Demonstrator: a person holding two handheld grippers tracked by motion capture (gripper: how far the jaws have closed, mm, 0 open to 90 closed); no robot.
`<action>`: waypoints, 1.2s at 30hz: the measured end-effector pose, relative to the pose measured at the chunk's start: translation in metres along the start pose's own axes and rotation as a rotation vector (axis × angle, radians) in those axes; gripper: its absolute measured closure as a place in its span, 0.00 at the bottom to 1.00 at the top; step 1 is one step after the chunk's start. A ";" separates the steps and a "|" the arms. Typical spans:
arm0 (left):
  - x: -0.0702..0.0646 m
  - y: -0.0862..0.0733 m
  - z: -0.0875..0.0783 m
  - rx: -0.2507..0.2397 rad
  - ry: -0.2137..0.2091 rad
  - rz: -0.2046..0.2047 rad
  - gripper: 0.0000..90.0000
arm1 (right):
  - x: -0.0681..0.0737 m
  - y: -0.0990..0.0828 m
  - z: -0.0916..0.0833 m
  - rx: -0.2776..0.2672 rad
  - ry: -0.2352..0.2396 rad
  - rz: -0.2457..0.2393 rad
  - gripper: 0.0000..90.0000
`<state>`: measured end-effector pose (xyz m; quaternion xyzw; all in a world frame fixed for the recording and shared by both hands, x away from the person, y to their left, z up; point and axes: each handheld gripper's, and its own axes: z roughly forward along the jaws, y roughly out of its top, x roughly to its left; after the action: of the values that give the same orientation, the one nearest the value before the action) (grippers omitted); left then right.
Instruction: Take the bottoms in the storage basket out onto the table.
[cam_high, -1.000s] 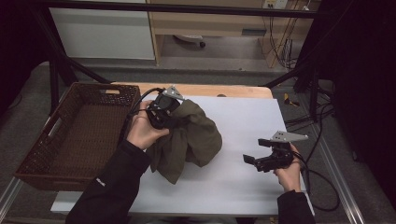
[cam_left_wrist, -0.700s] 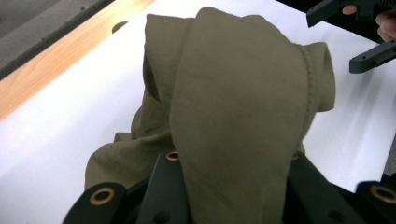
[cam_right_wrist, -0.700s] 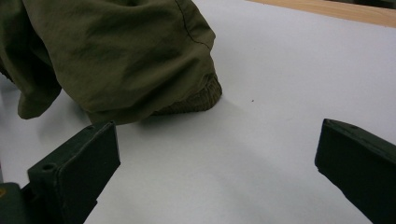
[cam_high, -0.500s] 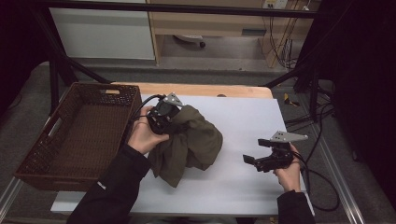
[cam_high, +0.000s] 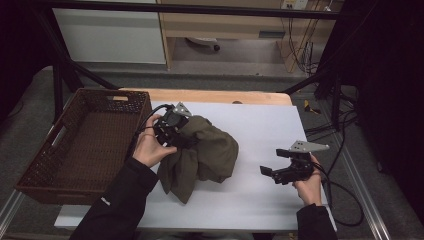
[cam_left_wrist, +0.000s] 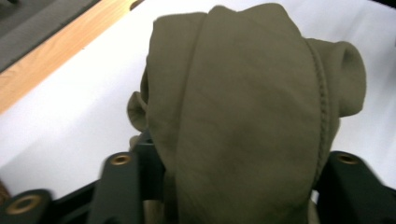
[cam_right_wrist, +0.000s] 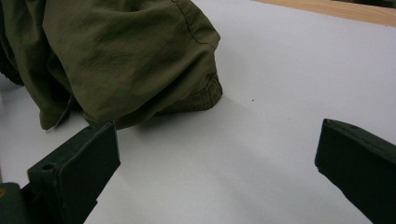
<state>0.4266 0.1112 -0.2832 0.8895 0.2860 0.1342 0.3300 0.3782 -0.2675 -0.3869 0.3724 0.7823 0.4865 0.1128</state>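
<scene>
the olive cloth (cam_high: 202, 155) lies bunched on the white counter (cam_high: 260, 200), beside the basket (cam_high: 75, 145). the left tongs (cam_high: 175, 131) have just been opening, cloth draped between the parted jaws. the right tongs (cam_high: 270, 172) hover released, apart from the cloth.

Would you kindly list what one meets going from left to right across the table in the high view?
Brown wicker basket → left gripper → olive-green garment → right gripper.

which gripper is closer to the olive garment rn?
Left. The left gripper is at the olive garment, cloth between its jaws, which have just been opening. The right gripper sits open on the table, apart to the garment's right.
</scene>
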 end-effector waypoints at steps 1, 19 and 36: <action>0.001 -0.001 0.000 0.002 -0.001 0.001 0.43 | 0.000 0.000 0.000 -0.001 0.001 0.000 0.01; 0.005 -0.007 -0.011 -0.023 -0.016 -0.028 0.03 | 0.000 0.000 0.000 0.001 -0.001 0.001 0.01; 0.008 -0.024 -0.035 -0.057 0.015 -0.032 0.01 | 0.000 0.000 0.000 0.001 -0.002 0.002 0.01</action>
<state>0.4076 0.1487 -0.2731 0.8741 0.2988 0.1436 0.3550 0.3781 -0.2674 -0.3868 0.3735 0.7821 0.4860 0.1130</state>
